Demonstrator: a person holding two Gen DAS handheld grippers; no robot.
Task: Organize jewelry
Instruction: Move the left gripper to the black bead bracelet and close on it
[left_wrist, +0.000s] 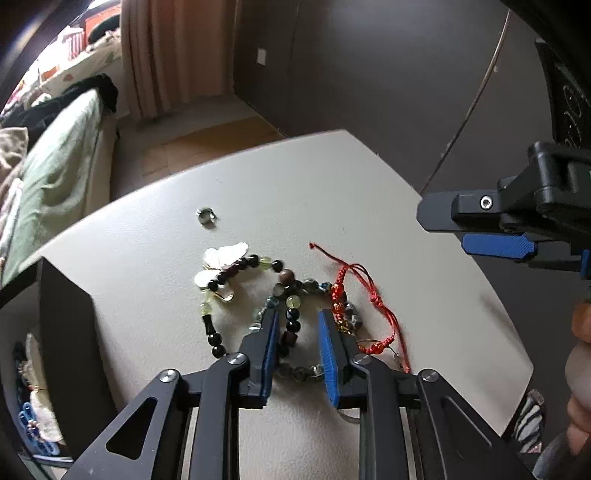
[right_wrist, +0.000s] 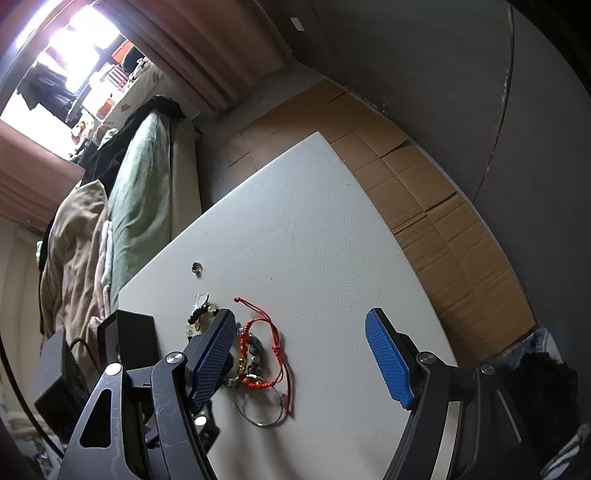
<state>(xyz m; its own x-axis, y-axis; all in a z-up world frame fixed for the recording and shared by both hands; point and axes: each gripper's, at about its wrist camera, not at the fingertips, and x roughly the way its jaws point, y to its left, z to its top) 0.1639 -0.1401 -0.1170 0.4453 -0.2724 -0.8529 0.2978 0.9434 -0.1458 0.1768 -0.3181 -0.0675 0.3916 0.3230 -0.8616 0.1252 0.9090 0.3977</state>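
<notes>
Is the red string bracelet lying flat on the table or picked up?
Lying flat. The red string bracelet rests on the white table beside the beads; the left gripper straddles the beaded bracelet instead.

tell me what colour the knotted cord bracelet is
Red; the cord bracelet shows best in the left wrist view.

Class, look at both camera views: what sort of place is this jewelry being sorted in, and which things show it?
Most likely a bedroom at home. A bed with a green blanket stands beside the white table, long curtains hang by a bright window, and clothes are heaped on the bed.
</notes>
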